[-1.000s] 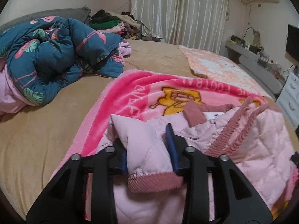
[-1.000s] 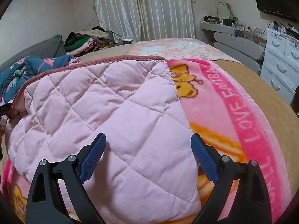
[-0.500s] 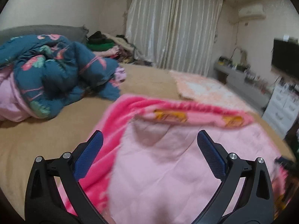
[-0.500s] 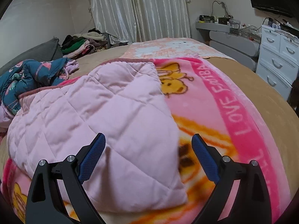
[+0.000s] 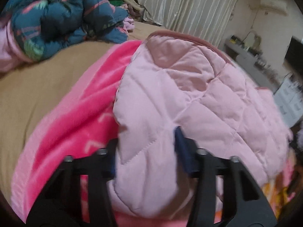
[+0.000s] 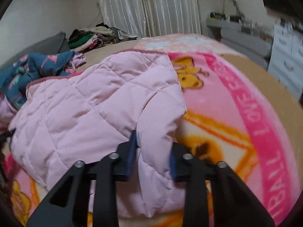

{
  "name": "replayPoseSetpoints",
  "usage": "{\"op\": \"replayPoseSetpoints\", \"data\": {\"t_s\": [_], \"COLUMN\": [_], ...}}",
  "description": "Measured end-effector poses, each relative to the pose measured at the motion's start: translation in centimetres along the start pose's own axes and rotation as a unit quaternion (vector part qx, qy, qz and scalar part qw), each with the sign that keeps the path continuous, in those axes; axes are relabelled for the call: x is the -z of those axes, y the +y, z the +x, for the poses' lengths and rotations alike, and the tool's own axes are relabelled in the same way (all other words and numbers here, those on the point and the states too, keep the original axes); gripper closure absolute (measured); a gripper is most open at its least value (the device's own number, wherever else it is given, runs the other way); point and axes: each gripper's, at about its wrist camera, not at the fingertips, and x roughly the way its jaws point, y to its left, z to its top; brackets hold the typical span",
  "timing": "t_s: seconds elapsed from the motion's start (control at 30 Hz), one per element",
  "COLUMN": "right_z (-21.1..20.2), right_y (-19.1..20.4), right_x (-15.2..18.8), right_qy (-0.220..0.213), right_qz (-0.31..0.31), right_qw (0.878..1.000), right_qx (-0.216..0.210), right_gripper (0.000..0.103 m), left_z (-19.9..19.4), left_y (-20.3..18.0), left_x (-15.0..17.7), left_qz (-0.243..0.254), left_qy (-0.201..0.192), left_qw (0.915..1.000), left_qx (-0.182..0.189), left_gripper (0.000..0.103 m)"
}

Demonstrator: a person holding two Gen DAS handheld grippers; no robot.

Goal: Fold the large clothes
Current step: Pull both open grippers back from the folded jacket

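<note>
Pink quilted jacket [image 6: 98, 102] lies bunched on the pink cartoon blanket [image 6: 246, 117] on the bed; both grippers' jaws have just been closing, w/ the left gripper [image 5: 145, 151] pinching a fold at the jacket's near-left edge and the right gripper [image 6: 152, 147] pinching a fold at its near-right corner. To fold clean, lift both corners together, keep the edge taut btwn them, then carry it over toward the far hem [image 5: 189, 37] w/o dragging the blanket.

— What is the bed [image 6: 244, 66] carrying?
— A pink cartoon blanket [image 6: 236, 113] is lying across its tan cover, a crumpled teal quilt [image 5: 62, 20] and clothes pile [image 6: 90, 37] sitting toward its far edge.
</note>
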Motion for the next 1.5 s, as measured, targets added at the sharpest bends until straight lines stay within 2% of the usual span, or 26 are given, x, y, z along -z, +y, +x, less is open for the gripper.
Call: {"op": "replayPoseSetpoints", "data": {"t_s": [0.1,0.3,0.43,0.57,0.6,0.63,0.67,0.7,0.73,0.77,0.83,0.87,0.93,1.03,1.23,1.5], "right_z": [1.1,4.7,6.8,7.1,6.9,6.5,6.0,5.6,4.7,3.9,1.9,1.0,-0.7,-3.6,-6.6,-6.1], "right_y": [0.1,0.4,0.7,0.2,0.0,-0.3,-0.8,-1.1,-1.7,-2.2,-3.0,-3.2,-3.3,-2.7,-1.7,-1.8], "right_x": [-1.0,-2.9,-2.7,-2.7,-2.7,-2.7,-2.6,-2.6,-2.5,-2.4,-2.0,-1.8,-1.5,-1.0,0.0,3.0], "right_qy": [0.003,0.019,0.035,0.04,0.04,0.038,0.035,0.032,0.026,0.02,0.006,0.002,-0.005,-0.023,-0.028,0.006], "right_qz": [0.01,-0.022,-0.029,-0.01,-0.004,0.004,0.011,0.017,0.031,0.049,0.083,0.093,0.108,0.115,0.117,0.161], "right_qw": [1.0,0.998,0.996,0.997,0.997,0.997,0.998,0.998,0.998,0.998,0.997,0.996,0.994,0.991,0.99,0.984], "right_qx": [0.017,0.054,0.072,0.069,0.068,0.063,0.053,0.049,0.045,0.038,0.001,-0.01,-0.027,-0.056,-0.071,-0.072], "right_gripper": [0.084,0.084,0.084,0.081,0.077,0.073,0.069,0.056,0.037,0.029,0.018,0.017,0.005,0.004,0.004,0.004], "left_z": [1.1,4.7,6.0,6.0,5.8,5.2,4.4,4.0,3.2,2.5,1.1,0.5,-0.7,-2.1,-4.0,-4.7], "left_y": [-1.5,-1.5,-1.2,-1.0,-0.9,-0.8,-0.8,-0.8,-1.0,-1.3,-1.9,-2.1,-2.7,-3.3,-2.7,-1.0], "left_x": [-1.7,-4.1,-4.5,-4.7,-4.8,-4.9,-4.9,-5.0,-4.9,-4.9,-4.8,-4.8,-4.5,-3.9,-2.1,1.5], "left_qz": [0.019,0.019,0.017,0.013,0.012,0.009,0.006,0.005,0.008,0.014,0.025,0.028,0.034,0.04,0.018,-0.05], "left_qy": [-0.011,0.008,0.017,0.021,0.021,0.019,0.014,0.01,0.003,-0.003,-0.012,-0.013,-0.019,-0.023,-0.014,0.023], "left_qw": [0.9993,0.9976,0.9967,0.9967,0.9968,0.9969,0.9974,0.9979,0.9982,0.9982,0.998,0.9982,0.9978,0.9971,0.9983,0.9984], "left_qx": [-0.032,-0.066,-0.078,-0.077,-0.076,-0.076,-0.071,-0.064,-0.059,-0.058,-0.057,-0.052,-0.054,-0.061,-0.054,-0.016], "left_gripper": [0.078,0.074,0.07,0.068,0.067,0.058,0.04,0.032,0.028,0.027,0.02,0.015,0.009,0.009,0.009,0.009]}}
